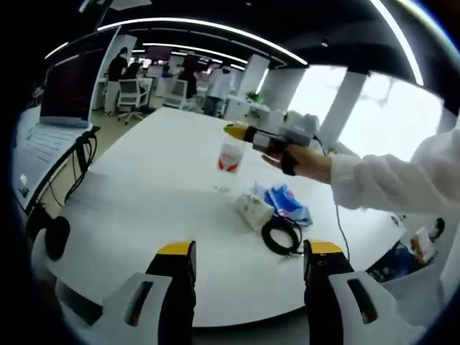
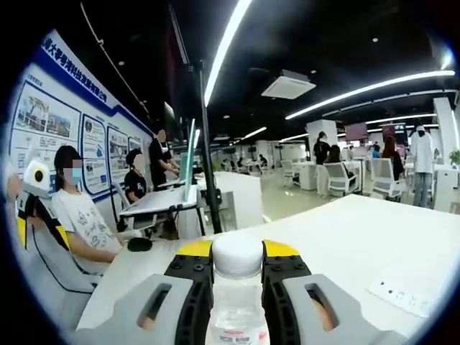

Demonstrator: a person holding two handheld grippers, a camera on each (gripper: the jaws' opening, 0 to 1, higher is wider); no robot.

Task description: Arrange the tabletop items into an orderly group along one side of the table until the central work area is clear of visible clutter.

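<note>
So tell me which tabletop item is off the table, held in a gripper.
The clear bottle with the red label: the right gripper holds it above the table, while the black cable coil and blue packet lie flat.

On the table (image 1: 158, 215) I see a coiled cable (image 1: 282, 235); just behind it lie a packet (image 1: 254, 210) and a crumpled bag (image 1: 287, 203), with the bottle (image 1: 230, 156) farther behind.

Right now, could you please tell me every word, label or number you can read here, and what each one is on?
No text can be read.
Bottle label: red mark, blurred.
Bottle label in the right gripper: red print, cut off.
Wall posters: too small.
Paper sheet: dark marks, unreadable.
</note>
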